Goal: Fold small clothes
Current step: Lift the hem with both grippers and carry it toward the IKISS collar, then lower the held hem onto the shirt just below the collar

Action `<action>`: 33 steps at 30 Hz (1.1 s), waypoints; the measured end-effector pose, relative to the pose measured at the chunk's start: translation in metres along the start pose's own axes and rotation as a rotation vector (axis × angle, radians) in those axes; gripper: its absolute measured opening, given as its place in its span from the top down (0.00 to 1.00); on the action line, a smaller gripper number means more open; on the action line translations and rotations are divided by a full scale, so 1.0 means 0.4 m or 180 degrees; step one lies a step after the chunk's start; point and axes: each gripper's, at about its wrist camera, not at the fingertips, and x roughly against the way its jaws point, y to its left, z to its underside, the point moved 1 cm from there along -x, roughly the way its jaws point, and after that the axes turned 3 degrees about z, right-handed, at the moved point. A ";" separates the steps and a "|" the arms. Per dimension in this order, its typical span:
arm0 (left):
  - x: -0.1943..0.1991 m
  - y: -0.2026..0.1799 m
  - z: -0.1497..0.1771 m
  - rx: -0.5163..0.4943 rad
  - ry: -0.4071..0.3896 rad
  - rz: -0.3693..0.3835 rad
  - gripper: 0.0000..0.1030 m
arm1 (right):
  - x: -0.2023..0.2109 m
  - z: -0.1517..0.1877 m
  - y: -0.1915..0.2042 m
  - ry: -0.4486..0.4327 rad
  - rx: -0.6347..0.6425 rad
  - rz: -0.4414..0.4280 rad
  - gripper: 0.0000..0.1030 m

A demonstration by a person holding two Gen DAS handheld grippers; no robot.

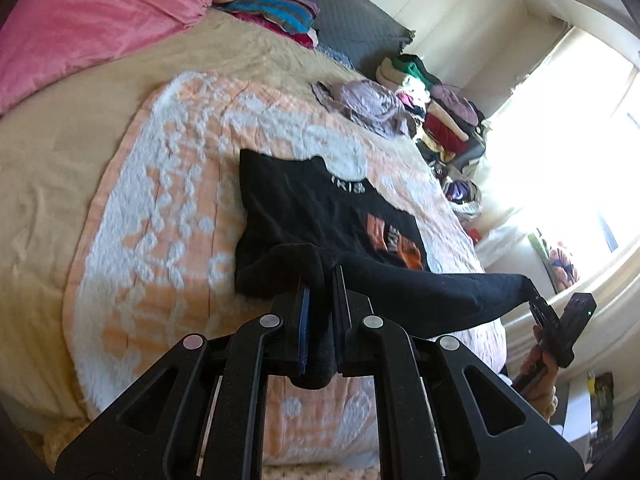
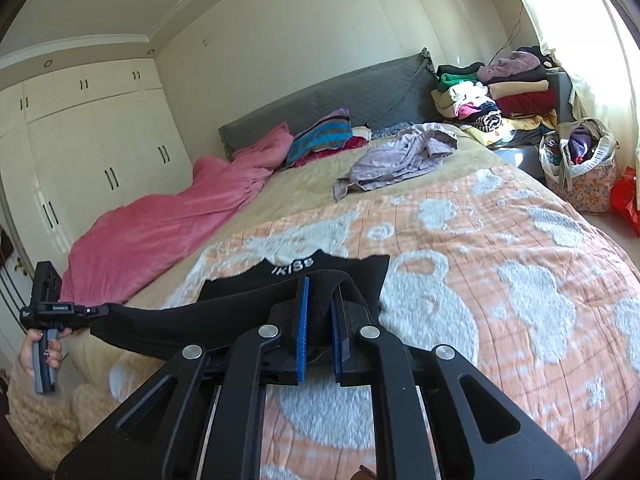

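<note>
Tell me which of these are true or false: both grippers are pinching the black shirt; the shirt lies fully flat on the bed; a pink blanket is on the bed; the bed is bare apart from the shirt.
1. Both grippers pinch the black shirt. True: the left gripper and the right gripper are each shut on an edge of the black shirt.
2. The shirt lies fully flat. False: its near edge is lifted and stretched between the grippers.
3. A pink blanket is on the bed. True: the pink blanket lies along the side.
4. Only the shirt is on the bed. False: a crumpled lilac garment lies there too.
</note>
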 end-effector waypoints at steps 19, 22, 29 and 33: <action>-0.083 0.026 -0.143 0.0002 -0.0231 -0.0302 0.97 | -0.170 -0.115 0.006 -0.0016 0.0127 0.0242 0.92; -0.106 0.034 -0.159 -0.0012 -0.0224 -0.0354 0.97 | -0.204 -0.122 -0.003 0.0014 0.0111 0.0279 0.92; -0.164 0.055 -0.187 -0.0008 -0.0230 -0.0460 0.96 | -0.293 -0.130 -0.025 0.0115 0.0138 0.0386 0.92; -0.197 0.062 -0.199 -0.0036 -0.0211 -0.0544 0.96 | -0.339 -0.126 -0.038 0.0179 0.0121 0.0436 0.92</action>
